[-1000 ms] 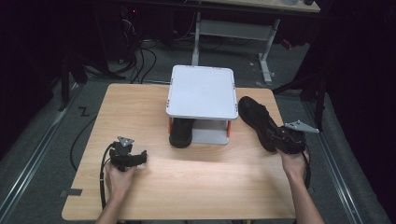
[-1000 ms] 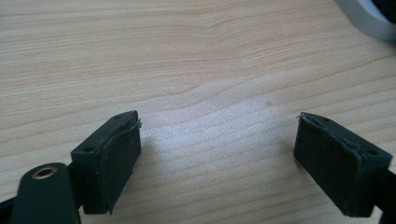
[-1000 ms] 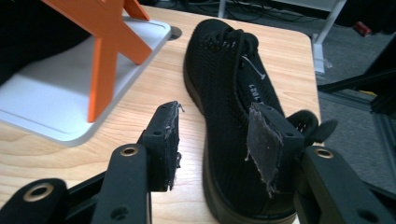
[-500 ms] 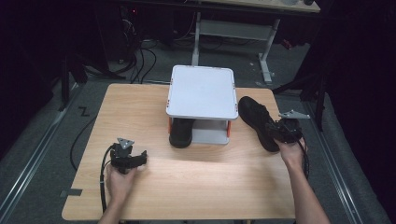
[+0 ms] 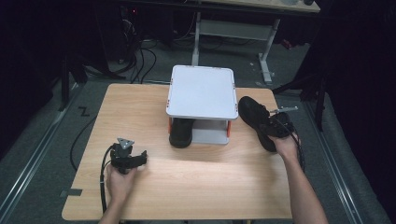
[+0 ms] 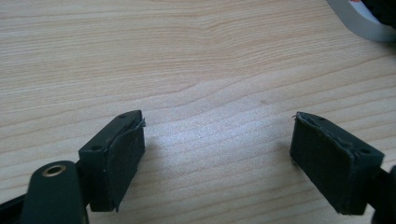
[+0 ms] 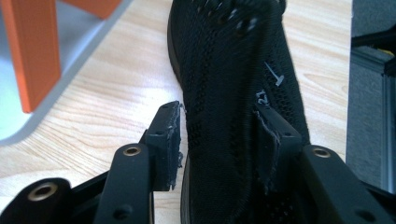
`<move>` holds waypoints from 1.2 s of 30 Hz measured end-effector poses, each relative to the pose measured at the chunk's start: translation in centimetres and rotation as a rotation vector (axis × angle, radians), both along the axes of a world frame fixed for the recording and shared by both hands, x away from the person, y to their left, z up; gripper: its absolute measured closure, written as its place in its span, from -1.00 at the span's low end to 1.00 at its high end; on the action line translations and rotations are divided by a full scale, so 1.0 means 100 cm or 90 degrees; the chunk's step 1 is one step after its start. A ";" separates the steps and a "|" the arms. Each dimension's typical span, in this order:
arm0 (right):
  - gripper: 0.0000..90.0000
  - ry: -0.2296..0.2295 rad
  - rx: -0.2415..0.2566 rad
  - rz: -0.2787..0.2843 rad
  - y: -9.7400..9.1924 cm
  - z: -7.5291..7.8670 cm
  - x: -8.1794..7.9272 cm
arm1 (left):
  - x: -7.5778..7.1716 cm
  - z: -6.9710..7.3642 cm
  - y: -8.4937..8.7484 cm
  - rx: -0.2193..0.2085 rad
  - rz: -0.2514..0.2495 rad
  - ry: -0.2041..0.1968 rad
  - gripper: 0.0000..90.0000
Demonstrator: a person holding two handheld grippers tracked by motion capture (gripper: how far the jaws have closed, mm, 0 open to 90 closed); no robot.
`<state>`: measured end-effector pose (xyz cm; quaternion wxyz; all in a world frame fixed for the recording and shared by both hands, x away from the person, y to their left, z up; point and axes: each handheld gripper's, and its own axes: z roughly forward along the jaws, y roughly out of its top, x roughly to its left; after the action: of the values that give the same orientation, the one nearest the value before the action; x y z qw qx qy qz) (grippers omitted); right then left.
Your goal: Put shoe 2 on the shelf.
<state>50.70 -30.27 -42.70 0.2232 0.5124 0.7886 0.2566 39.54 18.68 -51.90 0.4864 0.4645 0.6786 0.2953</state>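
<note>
A black mesh shoe lies on the wooden table to the right of a small white rack. My right gripper sits at the shoe's near end. In the right gripper view the shoe runs up between the two pads of my right gripper, which is open and astride it; the pads stand close against its sides without clamping it. A second black shoe stands under the rack's shelf. My left gripper rests open on the table at the near left, with bare wood between its pads.
The rack has orange legs and a grey base. Wide bare tabletop lies between the two hands. The shoe lies near the table's right edge. Cables and a desk frame are on the floor beyond the table.
My right hand has moved forward and left along the shoe, so the jaws now straddle it; the shoe itself has stayed put. The left hand has not moved.
</note>
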 end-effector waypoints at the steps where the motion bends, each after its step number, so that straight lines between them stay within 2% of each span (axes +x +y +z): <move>1: 0.23 0.006 -0.004 -0.001 0.002 -0.001 0.001 | 0.000 0.000 0.000 0.000 -0.001 0.000 -0.59; 4: 0.30 0.016 -0.004 -0.007 0.004 -0.005 0.003 | -0.001 0.000 0.000 0.001 -0.003 0.000 -0.59; 6: 0.37 0.014 -0.015 -0.013 0.005 -0.007 0.005 | -0.002 0.000 -0.001 0.001 -0.005 0.001 -0.58; 11: 0.47 0.030 0.016 -0.011 0.002 -0.010 0.008 | -0.002 0.000 -0.001 0.003 -0.007 0.002 -0.58; 14: 0.58 0.035 0.002 0.001 0.004 -0.011 0.009 | -0.003 0.000 -0.001 0.000 -0.004 -0.005 -0.49; 17: 0.74 0.042 0.018 -0.001 0.002 -0.010 0.008 | -0.003 0.000 -0.001 0.000 -0.005 -0.006 -0.46; 19: 0.78 0.033 0.019 -0.004 0.002 -0.011 0.008 | -0.003 0.000 -0.001 0.000 -0.006 -0.007 -0.46; 22: 0.82 0.024 -0.003 0.003 0.005 -0.011 0.006 | -0.003 0.000 -0.001 0.000 -0.007 -0.006 -0.46; 26: 0.85 0.016 -0.009 -0.005 0.006 -0.011 0.004 | -0.003 0.000 -0.001 0.001 -0.007 -0.006 -0.46; 28: 0.85 0.012 -0.017 -0.002 0.007 -0.010 0.002 | -0.002 0.000 -0.001 0.000 0.004 -0.004 -0.52; 36: 0.86 0.007 -0.008 0.012 0.004 -0.008 -0.007 | -0.003 0.000 -0.001 0.002 -0.005 -0.001 -0.53</move>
<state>49.98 -29.90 -43.53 0.2200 0.5046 0.7963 0.2508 39.29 18.59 -51.86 0.4875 0.4675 0.6759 0.2951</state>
